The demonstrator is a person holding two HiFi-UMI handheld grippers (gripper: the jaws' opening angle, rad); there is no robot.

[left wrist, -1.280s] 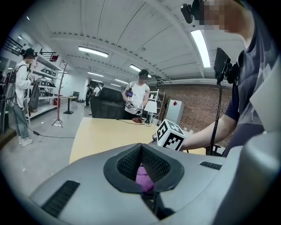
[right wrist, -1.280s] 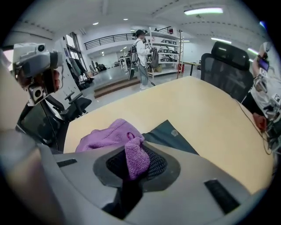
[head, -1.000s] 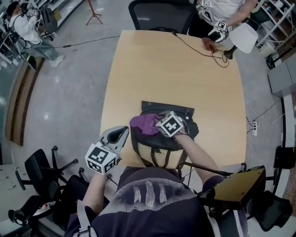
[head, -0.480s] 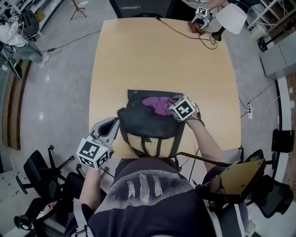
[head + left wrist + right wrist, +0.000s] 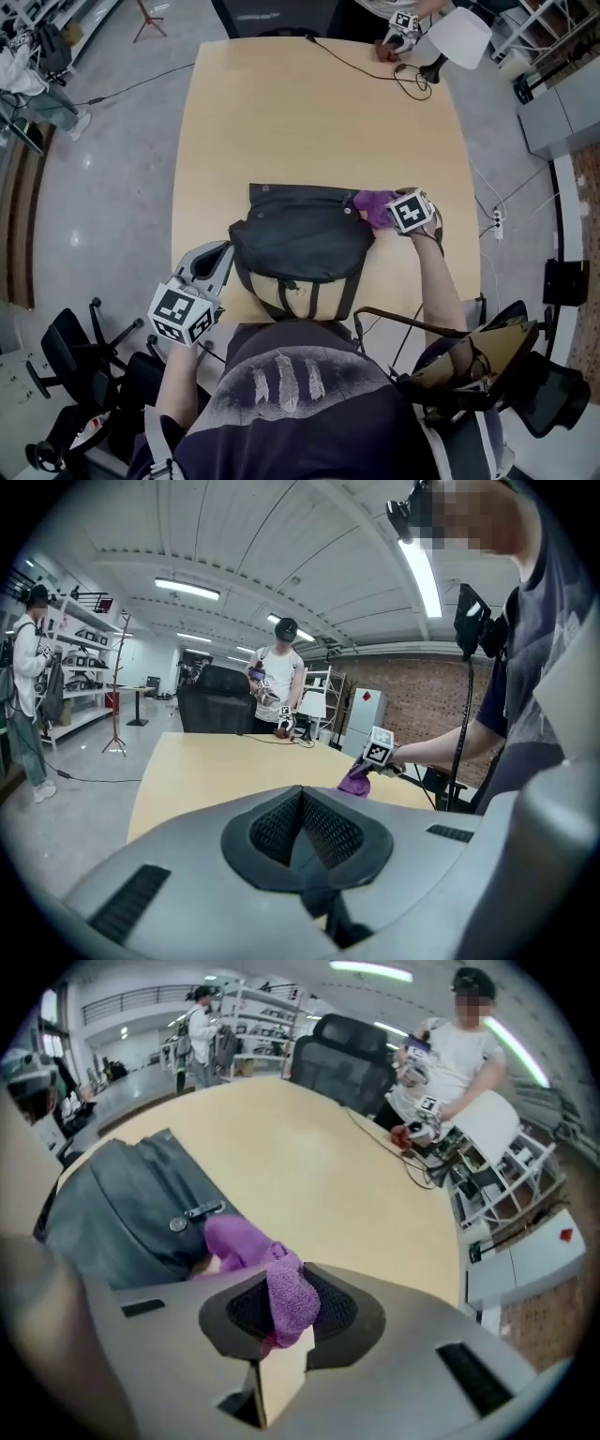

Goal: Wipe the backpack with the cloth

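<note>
A black backpack with a tan base lies flat on the near part of the wooden table. My right gripper is at the backpack's far right corner, shut on a purple cloth. In the right gripper view the cloth bunches between the jaws of that gripper, touching the backpack by its buckle. My left gripper rests at the table's left edge beside the backpack, shut on nothing. In the left gripper view its jaws point across the table toward the distant cloth.
At the table's far end a person holds marker-cube grippers beside a white lamp and a black cable. A black office chair stands behind that end. More chairs sit at my near left.
My right gripper has dragged the purple cloth rightward across the backpack's top, from near its middle to its right corner. The left gripper has stayed beside the bag.
</note>
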